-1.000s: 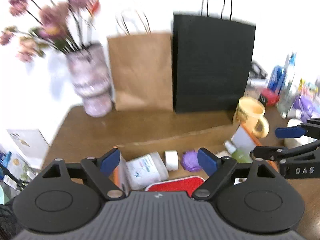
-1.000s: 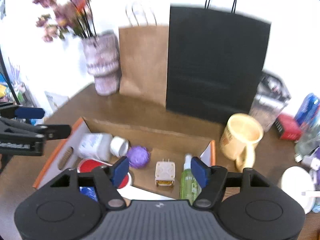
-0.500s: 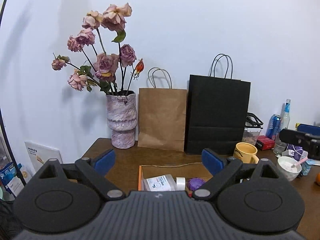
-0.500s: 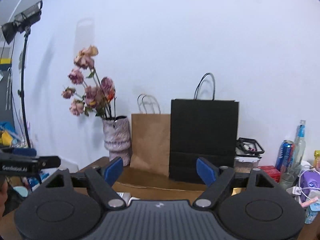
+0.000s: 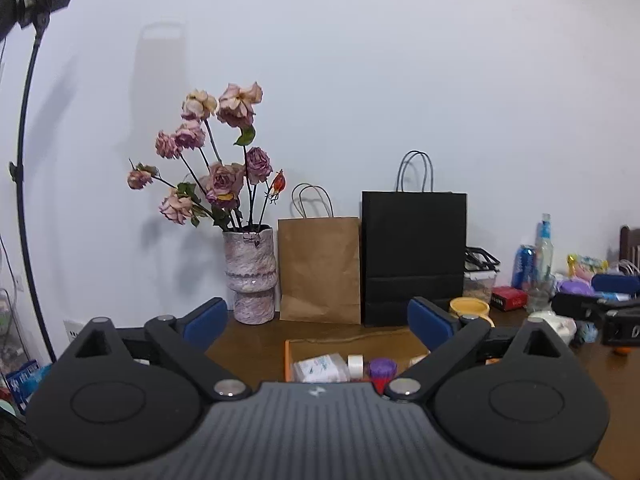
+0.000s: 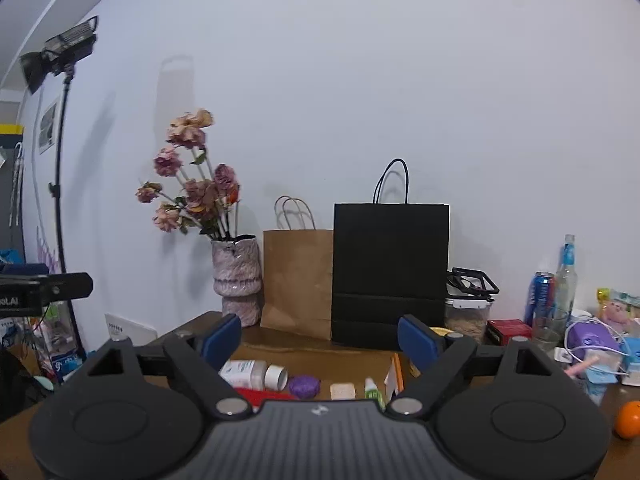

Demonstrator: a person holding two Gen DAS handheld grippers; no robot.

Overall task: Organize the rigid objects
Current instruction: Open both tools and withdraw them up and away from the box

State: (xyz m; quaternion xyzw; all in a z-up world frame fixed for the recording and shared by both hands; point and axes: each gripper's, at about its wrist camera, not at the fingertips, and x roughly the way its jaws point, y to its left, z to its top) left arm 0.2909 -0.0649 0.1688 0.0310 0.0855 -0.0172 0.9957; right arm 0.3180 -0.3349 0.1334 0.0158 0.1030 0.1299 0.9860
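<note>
An open cardboard box (image 5: 289, 356) with orange edges lies on the brown table. It holds a white pill bottle (image 6: 244, 374), a white tape roll (image 6: 276, 376), a purple round thing (image 6: 304, 386), a white plug adapter (image 6: 343, 391), a green spray bottle (image 6: 373, 389) and something red (image 6: 260, 394). The bottle (image 5: 320, 367), roll (image 5: 355, 364) and purple thing (image 5: 382, 368) also show in the left wrist view. My left gripper (image 5: 316, 322) is open and empty, held high behind the box. My right gripper (image 6: 320, 338) is open and empty, also raised.
A vase of dried roses (image 5: 250, 276), a brown paper bag (image 5: 319, 268) and a black paper bag (image 5: 414, 258) stand at the wall. A yellow mug (image 5: 470, 307), cans, bottles and clutter fill the right side. An orange (image 6: 628, 419) lies at the right. A light stand (image 6: 60, 184) stands left.
Both grippers have pulled back and up from just over the box. The box contents now sit low and small in view. Both jaws stay open.
</note>
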